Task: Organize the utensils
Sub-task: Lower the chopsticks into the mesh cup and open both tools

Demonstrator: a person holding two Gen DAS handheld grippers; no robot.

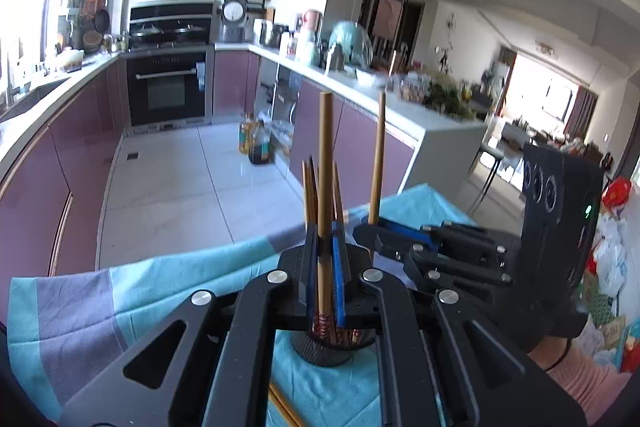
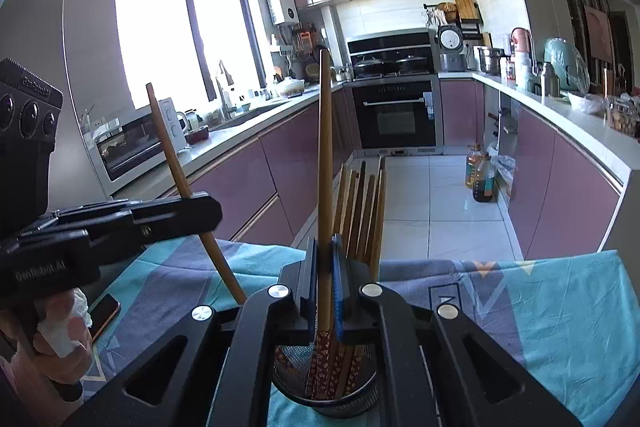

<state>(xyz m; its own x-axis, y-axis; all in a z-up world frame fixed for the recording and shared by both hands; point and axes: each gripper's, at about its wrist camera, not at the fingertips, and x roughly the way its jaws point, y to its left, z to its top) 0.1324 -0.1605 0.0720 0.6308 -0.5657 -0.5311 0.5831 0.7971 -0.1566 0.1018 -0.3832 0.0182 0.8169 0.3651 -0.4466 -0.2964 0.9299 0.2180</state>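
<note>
A black mesh holder (image 2: 324, 397) stands on the blue and grey cloth (image 2: 540, 307), with several patterned chopsticks upright in it. My right gripper (image 2: 325, 255) is shut on a brown chopstick (image 2: 325, 155) held upright, its lower end over the holder. My left gripper (image 1: 325, 239) is shut on another brown chopstick (image 1: 326, 167), also upright above the holder (image 1: 328, 351). In the left wrist view the right gripper (image 1: 366, 231) is close on the right with its chopstick (image 1: 378, 155). The left gripper (image 2: 208, 215) enters the right wrist view from the left, its chopstick (image 2: 176, 167) tilted.
One loose chopstick (image 1: 286, 407) lies on the cloth (image 1: 160, 287) near the front. A phone (image 2: 105, 311) rests at the cloth's left edge. A hand (image 2: 52, 343) grips the left tool. Purple kitchen cabinets, an oven (image 2: 398, 115) and oil bottles (image 2: 482, 179) on the floor lie beyond.
</note>
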